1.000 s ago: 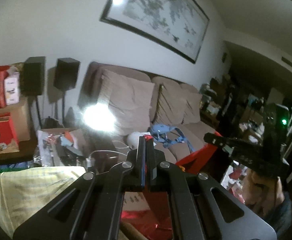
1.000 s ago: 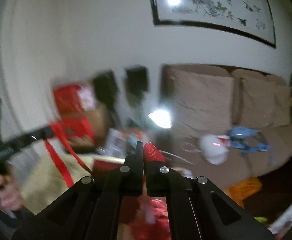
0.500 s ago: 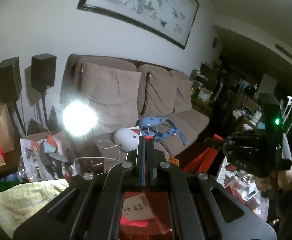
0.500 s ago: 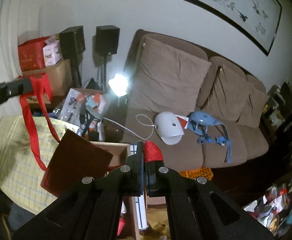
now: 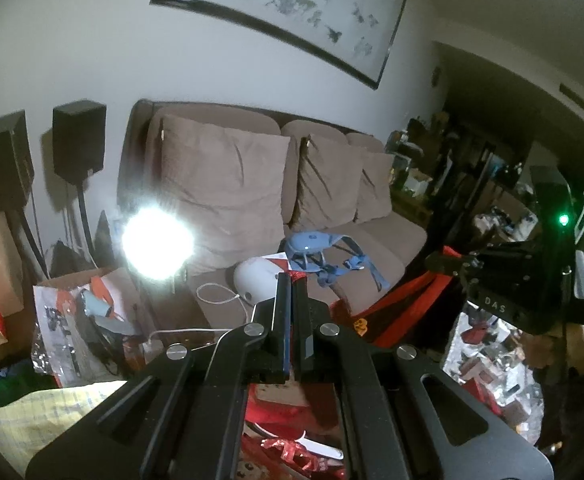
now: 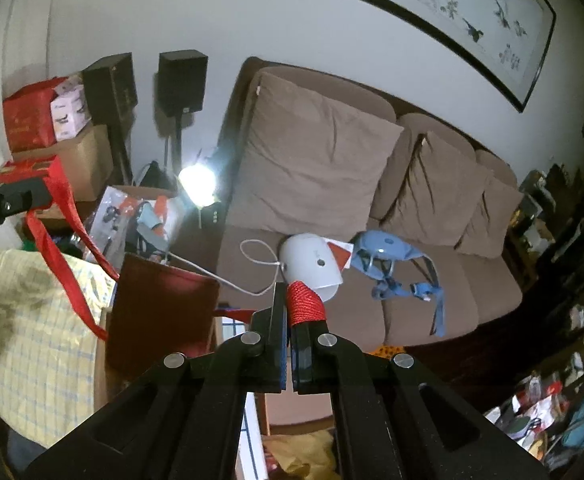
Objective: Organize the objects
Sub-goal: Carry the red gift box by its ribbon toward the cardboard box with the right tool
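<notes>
A dim living room with a white wall. A long framed ink painting hangs above a brown sofa with three tan cushions. Two black speakers on stands flank stacked cardboard boxes left of the sofa. A bright lamp glares beside the sofa's arm. Dark cluttered shelving fills the right side.

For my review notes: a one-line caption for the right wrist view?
Right gripper shut on a red handle; left gripper holds the red bag's strap, before a brown sofa.
</notes>
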The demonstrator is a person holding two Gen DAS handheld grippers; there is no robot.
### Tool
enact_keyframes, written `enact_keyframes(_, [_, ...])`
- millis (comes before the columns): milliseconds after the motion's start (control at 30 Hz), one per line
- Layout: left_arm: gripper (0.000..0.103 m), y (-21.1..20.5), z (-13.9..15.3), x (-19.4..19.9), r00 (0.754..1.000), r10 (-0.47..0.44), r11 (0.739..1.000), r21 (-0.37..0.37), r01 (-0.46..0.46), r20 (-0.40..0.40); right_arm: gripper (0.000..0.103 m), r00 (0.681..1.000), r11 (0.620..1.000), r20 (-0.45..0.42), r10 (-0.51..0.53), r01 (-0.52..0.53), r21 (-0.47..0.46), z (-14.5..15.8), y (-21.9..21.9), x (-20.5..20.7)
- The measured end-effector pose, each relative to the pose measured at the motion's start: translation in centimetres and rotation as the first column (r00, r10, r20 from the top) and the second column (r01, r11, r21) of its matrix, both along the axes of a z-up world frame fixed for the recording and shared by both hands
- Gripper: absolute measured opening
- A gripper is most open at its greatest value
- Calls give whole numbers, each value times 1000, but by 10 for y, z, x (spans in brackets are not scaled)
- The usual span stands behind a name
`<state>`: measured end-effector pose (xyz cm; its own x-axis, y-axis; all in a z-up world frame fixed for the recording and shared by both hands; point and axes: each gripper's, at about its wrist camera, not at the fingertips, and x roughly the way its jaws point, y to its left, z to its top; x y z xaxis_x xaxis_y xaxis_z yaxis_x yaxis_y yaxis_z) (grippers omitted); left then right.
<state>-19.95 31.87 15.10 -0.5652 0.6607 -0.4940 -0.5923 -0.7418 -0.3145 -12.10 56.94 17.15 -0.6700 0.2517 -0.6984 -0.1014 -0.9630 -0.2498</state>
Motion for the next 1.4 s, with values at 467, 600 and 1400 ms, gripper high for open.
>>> enact_keyframes(467, [1,11,-41,-36,998,-17,1000,-4,18,68,0,1000,1000,-4,25,-25,-7,-15,3,-31])
enact_keyframes(600, [1,16,-49,-41,998,-19,999,-28,21,65,0,1000,1000,13,19,-19,-21,-25,5,-41])
enact_keyframes(1400, [1,11,-97,-33,989,-57,985,-155,78,138,0,997,990,68,46,-36,-134,-85,8,-48])
